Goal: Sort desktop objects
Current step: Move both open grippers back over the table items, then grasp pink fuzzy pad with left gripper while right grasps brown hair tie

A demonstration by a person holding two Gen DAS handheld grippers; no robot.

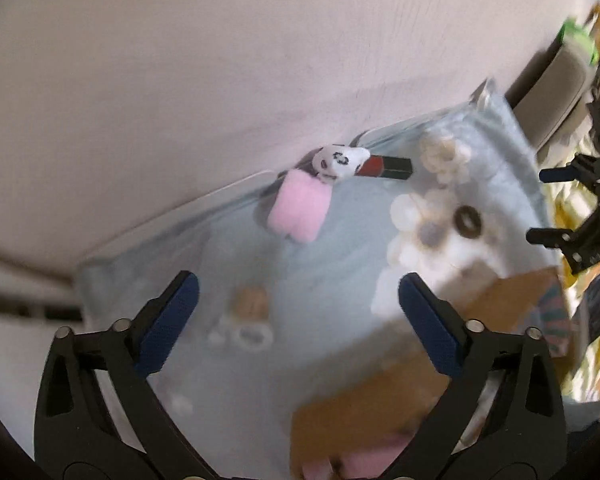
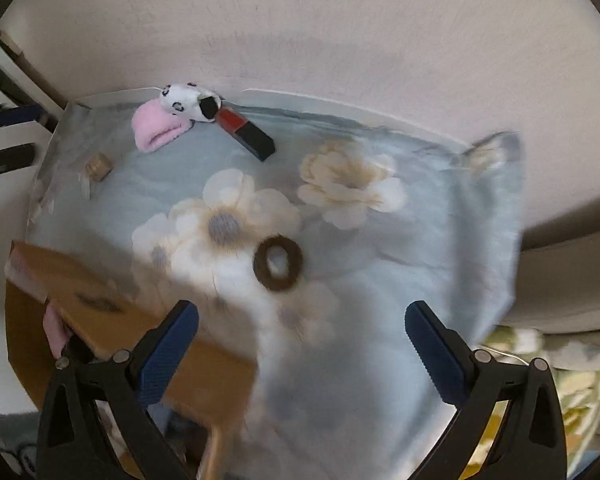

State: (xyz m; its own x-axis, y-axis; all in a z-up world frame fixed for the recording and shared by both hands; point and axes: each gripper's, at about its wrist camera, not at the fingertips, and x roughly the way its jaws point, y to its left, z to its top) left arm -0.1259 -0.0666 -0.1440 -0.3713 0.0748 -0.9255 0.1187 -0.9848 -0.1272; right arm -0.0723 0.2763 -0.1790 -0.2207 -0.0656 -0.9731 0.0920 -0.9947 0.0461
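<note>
left gripper (image 1: 299, 298) wide | right gripper (image 2: 302, 326) wide | fuzzy brown ring (image 2: 278, 263) on floral cloth (image 2: 440, 216)

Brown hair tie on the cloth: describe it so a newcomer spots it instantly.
Start from the pale blue flowered cloth covering the table. Near its middle, beside the big cream flower print, lies a dark brown fuzzy ring-shaped hair tie. It lies alone and is the only dark ring; the pink rolled sock and red-and-black block sit at the far edge.
</note>
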